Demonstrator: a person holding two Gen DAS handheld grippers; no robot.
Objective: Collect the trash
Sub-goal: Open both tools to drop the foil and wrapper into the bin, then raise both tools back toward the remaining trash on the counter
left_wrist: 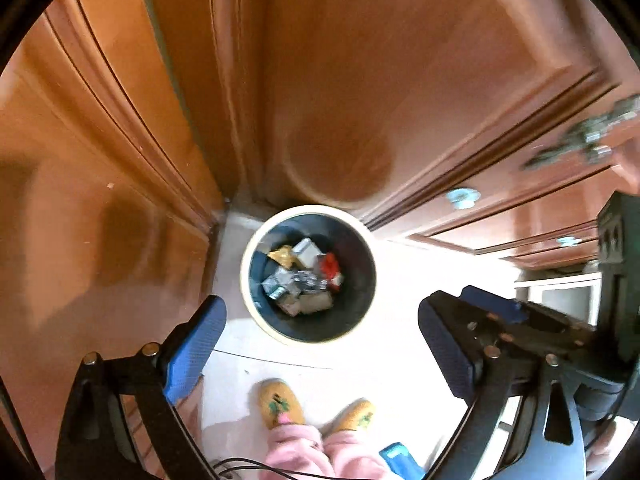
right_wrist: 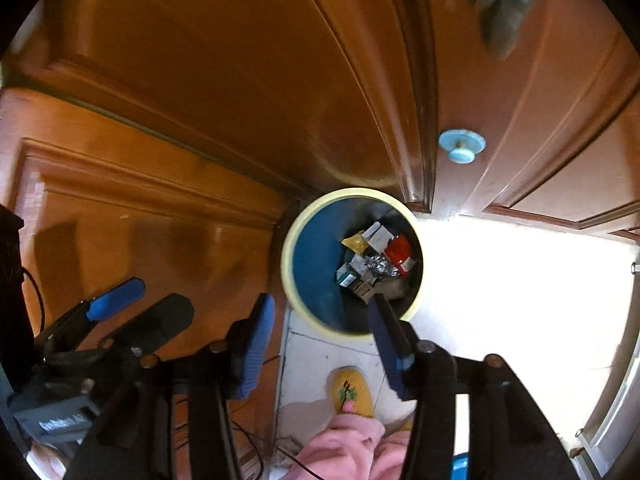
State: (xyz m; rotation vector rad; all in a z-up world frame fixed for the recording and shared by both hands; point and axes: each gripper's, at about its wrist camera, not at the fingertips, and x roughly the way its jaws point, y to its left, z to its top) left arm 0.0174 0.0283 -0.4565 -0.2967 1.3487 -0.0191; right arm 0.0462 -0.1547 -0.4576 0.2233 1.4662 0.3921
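Observation:
A round bin with a cream rim and dark blue inside stands on the pale floor in a corner of wooden doors; it also shows in the right wrist view. Inside lie several pieces of trash: foil, a red wrapper, a yellow wrapper, small boxes, also seen in the right wrist view. My left gripper is open and empty, high above the bin. My right gripper is open and empty, also above the bin, beside the left one.
Orange-brown wooden doors close the corner behind the bin. A cabinet with light blue knobs is to the right. The person's yellow slippers and pink trousers are just below the bin. Cables hang near the legs.

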